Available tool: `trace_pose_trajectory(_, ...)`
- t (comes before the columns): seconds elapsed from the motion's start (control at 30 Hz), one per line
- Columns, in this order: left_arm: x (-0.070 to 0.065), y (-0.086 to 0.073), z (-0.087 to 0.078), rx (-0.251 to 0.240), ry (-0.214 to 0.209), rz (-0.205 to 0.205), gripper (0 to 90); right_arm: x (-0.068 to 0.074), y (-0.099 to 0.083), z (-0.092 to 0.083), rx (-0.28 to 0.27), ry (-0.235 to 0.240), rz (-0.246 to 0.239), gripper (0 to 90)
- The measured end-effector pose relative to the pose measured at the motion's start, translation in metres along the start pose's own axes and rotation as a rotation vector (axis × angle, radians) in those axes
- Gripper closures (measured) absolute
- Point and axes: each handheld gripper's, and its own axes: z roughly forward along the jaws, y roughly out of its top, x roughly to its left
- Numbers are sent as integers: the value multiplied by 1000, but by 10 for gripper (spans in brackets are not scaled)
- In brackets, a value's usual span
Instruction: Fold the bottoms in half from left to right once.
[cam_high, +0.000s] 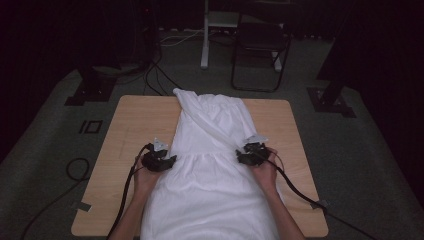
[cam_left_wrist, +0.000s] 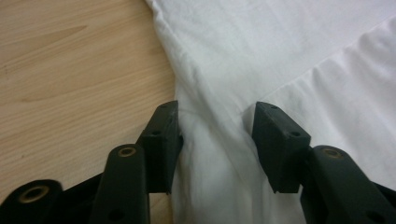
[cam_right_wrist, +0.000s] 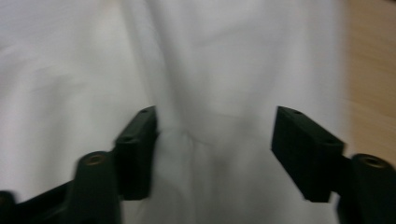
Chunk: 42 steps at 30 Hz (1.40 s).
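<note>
Two forearms enter from the bottom edge of the high view, bare, angled up and inward to mid-frame. Left hand (cam_high: 146, 176) grips the left gripper (cam_high: 165, 161) at the left edge of a white dress (cam_high: 210, 165); right hand (cam_high: 265, 172) grips the right gripper (cam_high: 244, 156) at the dress's right edge, both approx. level w/ the gathered waist seam and pointing inward toward each other.

Left gripper view: jaws spread, cloth lying between them at lower centre, the left pad (cam_left_wrist: 161, 140) at the hem edge where cloth meets wood; pads not pressing. Right gripper view: jaws spread wide, a soft ridge of cloth by the left pad (cam_right_wrist: 137, 149), nothing pinched.

The dress lies lengthwise down the centre of the table (cam_high: 135, 130), top end reaching the far edge at upper centre, skirt widening toward the bottom and cut off by the frame. The right gripper view is motion-blurred; fabric detail there is hard to read. In the high view the jaw tips are too small and dark to judge.

Around: a cable (cam_high: 125, 195) trails from each gripper off the near table edge. Beyond the table, upper centre-right, a dark folding chair (cam_high: 260, 45) and a white stand leg (cam_high: 204, 35) on grey carpet; background is near-black.
</note>
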Motion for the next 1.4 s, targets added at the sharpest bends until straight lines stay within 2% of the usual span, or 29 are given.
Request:
trace_pose_trajectory(0.03,0,-1,-1,6,0,7,546,-11,-2,-4,-1,-19,17,636)
trace_pose_trajectory(0.07,-1,-2,-1,12,3,16,548,-22,-4,-6,3,11,33,794)
trace_pose_trajectory(0.1,-1,-2,-1,17,5,22,548,-31,-8,-6,6,44,46,889)
trace_pose_trajectory(0.13,-2,-3,-1,27,7,30,551,-39,-11,-6,7,53,55,891)
trace_pose_trajectory(0.2,-3,-6,1,37,0,33,553,-52,-17,-9,-23,42,120,893)
trace_pose_trajectory(0.27,-3,-6,1,32,-10,21,552,-57,-22,-9,-47,47,166,893)
trace_pose_trajectory(0.37,2,-3,-2,4,-15,3,496,-52,-26,1,-2,41,118,890)
trace_pose_trajectory(0.47,8,7,-4,-57,-28,-41,424,-53,-32,11,17,62,148,870)
trace_pose_trajectory(0.53,11,17,-2,-83,-44,-51,377,-52,-35,15,26,64,149,862)
trace_pose_trajectory(0.6,11,27,7,-75,-49,-52,347,-52,-35,15,22,67,156,855)
trace_pose_trajectory(0.7,9,35,28,-18,-52,-57,343,-55,-35,15,23,84,163,848)
trace_pose_trajectory(0.73,8,34,33,-7,-50,-58,376,-56,-36,15,19,91,169,849)
trace_pose_trajectory(0.8,7,31,37,7,-68,-61,522,-57,-38,15,9,98,178,854)
trace_pose_trajectory(0.87,5,26,35,-4,-79,-42,714,-57,-41,14,-2,104,176,865)
trace_pose_trajectory(0.9,5,24,33,-11,-84,-43,784,-56,-42,13,-8,107,175,869)
trace_pose_trajectory(0.93,5,22,31,-13,-83,-42,817,-56,-44,11,-11,110,170,873)
trace_pose_trajectory(1.13,-2,6,13,-9,-84,-9,831,-45,-60,-10,1,126,113,883)
trace_pose_trajectory(1.23,-8,-7,1,-12,-96,-3,829,-37,-72,-28,9,136,52,884)
trace_pose_trajectory(1.33,-20,-19,-12,-4,-113,15,829,-32,-87,-44,15,164,56,883)
trace_pose_trajectory(1.4,-29,-26,-21,9,-111,51,827,-29,-97,-54,7,176,68,883)
